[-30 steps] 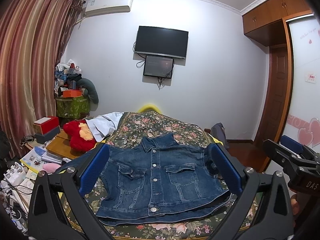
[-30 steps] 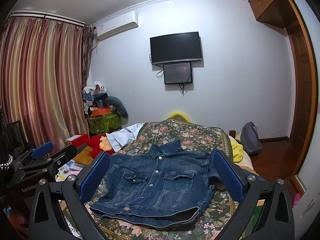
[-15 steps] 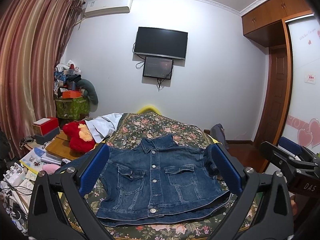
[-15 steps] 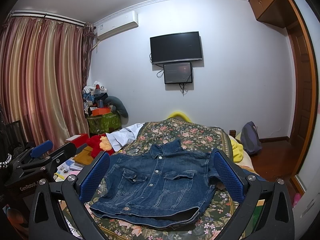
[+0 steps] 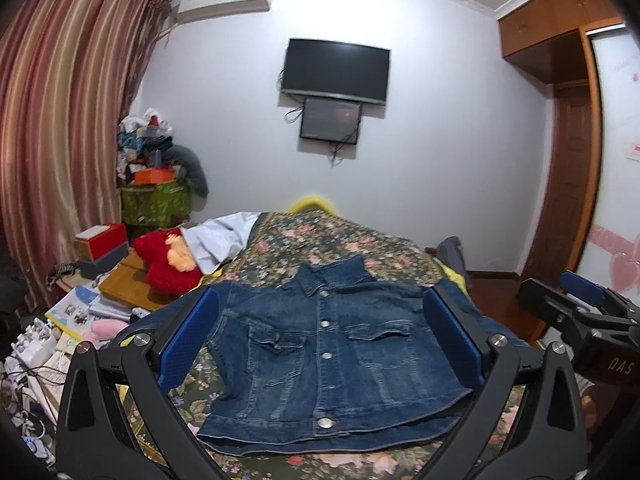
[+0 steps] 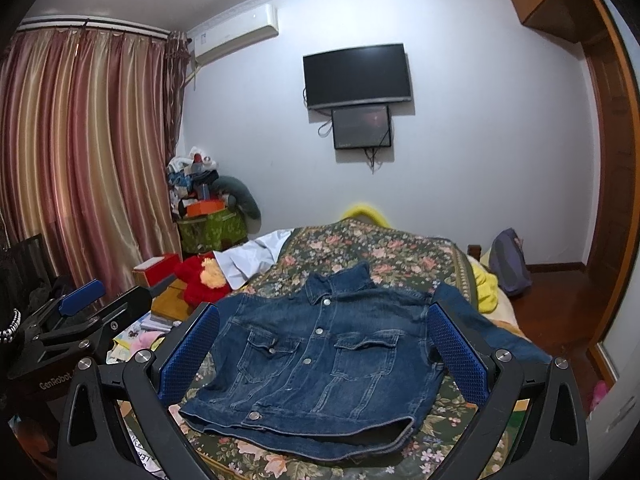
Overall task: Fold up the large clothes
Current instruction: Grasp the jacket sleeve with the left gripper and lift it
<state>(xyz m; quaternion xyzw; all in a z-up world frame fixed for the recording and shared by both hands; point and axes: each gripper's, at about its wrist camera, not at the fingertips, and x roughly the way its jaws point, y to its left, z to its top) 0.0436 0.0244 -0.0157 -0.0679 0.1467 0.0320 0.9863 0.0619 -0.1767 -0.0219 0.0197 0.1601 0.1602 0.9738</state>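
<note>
A blue denim jacket (image 5: 332, 356) lies flat, front up and buttoned, on the floral bedspread (image 5: 340, 240); it also shows in the right wrist view (image 6: 320, 360). Its right sleeve (image 6: 488, 332) trails toward the bed's right edge. My left gripper (image 5: 320, 340) is open and empty, held above the near end of the bed, apart from the jacket. My right gripper (image 6: 324, 344) is open and empty too, also short of the jacket. Each gripper shows in the other's view: the right one (image 5: 580, 320) at the right, the left one (image 6: 80, 320) at the left.
A red plush toy (image 5: 166, 260) and a white cloth (image 5: 218, 240) lie at the bed's left. Books, boxes and cables (image 5: 80, 312) clutter the low furniture at the left. A bag (image 6: 510, 260) and wooden door (image 6: 608, 200) stand at the right. A TV (image 5: 335, 70) hangs on the far wall.
Both grippers have drifted only slightly; the left view has tilted a little downward. The jacket has not moved and both grippers stay open.
</note>
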